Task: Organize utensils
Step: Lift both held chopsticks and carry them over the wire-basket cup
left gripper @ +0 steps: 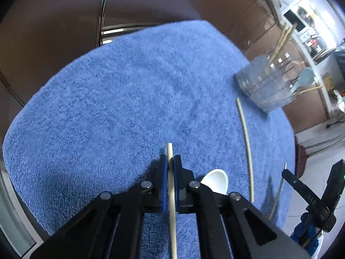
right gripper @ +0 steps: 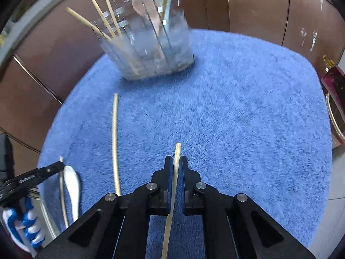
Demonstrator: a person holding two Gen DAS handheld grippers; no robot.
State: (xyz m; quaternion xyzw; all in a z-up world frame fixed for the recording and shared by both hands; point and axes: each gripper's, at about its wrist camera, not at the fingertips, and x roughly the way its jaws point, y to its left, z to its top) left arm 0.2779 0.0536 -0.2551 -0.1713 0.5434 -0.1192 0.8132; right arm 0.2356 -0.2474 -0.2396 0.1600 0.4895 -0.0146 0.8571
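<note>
Left tongs (left gripper: 170, 161) clench a thin pale wooden chopstick (left gripper: 171, 194); right tongs (right gripper: 177, 163) pinch another (right gripper: 172, 200). Either may pivot or slip. Farther off, the clear plastic utensil holder (right gripper: 148, 49) could tip if struck.

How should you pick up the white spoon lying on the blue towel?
Grip the white spoon across its narrow handle, coming straight down from above. It lies flat on the blue towel, so only a top approach fits, and the handle is thin enough for the fingers, unlike the wide bowl. Both grippers already hold chopsticks, and the left gripper is right beside it.
</note>
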